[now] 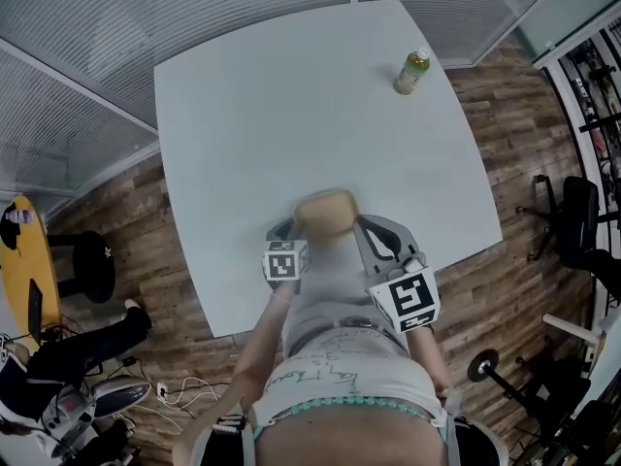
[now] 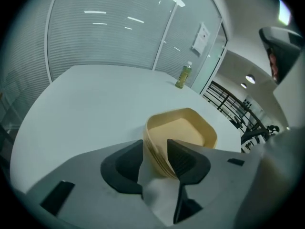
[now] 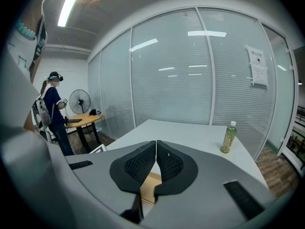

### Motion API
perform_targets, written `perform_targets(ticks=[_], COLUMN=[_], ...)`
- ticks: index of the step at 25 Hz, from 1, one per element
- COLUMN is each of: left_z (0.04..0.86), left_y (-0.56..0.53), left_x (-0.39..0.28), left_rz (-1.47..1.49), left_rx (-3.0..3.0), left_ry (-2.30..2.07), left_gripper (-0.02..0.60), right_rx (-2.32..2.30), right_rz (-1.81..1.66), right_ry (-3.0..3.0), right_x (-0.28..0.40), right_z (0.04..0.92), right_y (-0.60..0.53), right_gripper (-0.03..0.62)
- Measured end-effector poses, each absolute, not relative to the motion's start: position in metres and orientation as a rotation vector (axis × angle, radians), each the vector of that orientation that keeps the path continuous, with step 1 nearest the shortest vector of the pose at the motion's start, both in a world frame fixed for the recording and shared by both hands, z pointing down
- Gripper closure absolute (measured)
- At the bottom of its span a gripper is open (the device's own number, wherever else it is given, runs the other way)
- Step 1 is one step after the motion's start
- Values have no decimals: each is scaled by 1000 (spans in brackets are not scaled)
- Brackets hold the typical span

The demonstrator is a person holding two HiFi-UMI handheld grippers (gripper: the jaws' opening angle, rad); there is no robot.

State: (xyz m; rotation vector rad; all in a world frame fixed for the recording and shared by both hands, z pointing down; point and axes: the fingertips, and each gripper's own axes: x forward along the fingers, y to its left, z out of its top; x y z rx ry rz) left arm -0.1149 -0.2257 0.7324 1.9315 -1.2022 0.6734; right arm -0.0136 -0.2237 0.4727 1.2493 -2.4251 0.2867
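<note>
A stack of tan bowls (image 1: 325, 212) hangs over the near part of the white table (image 1: 291, 115), between both grippers. My left gripper (image 1: 291, 231) is shut on the stack's near wall. In the left gripper view, one pad sits inside the bowls (image 2: 186, 132) and the other outside; the left gripper (image 2: 155, 159) has white paper under its jaws. My right gripper (image 1: 364, 226) is beside the stack's right side. In the right gripper view its pads meet, the right gripper (image 3: 156, 161) is shut, and a tan bowl edge (image 3: 148, 185) shows just below.
A green bottle (image 1: 411, 72) stands near the table's far right corner. Glass walls with blinds run behind the table. A wooden desk (image 1: 24, 260) and black stool (image 1: 87, 265) are at left, with a person (image 3: 51, 109) and fan (image 3: 78, 101). Office chairs (image 1: 582, 221) stand at right.
</note>
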Motion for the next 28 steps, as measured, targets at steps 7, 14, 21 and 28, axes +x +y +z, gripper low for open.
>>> perform_targets(ticks=[7, 14, 21, 28], left_z=[747, 751, 753, 753], left_y=[-229, -232, -230, -234], left_x=[-110, -111, -113, -115], left_rz=[616, 600, 599, 570], left_rx=[1814, 1747, 1711, 1654], left_ry=[-1196, -1247, -1289, -1320], left_gripper=[462, 505, 521, 545], right_rx=[1266, 1271, 1281, 1286], right_rz=[296, 292, 282, 271], right_ry=[-2425, -2424, -2431, -2446], right_x=[-11, -7, -3, 0], right_z=[474, 474, 472, 467], right_y=[-226, -225, -221, -219], right_gripper=[592, 592, 592, 592])
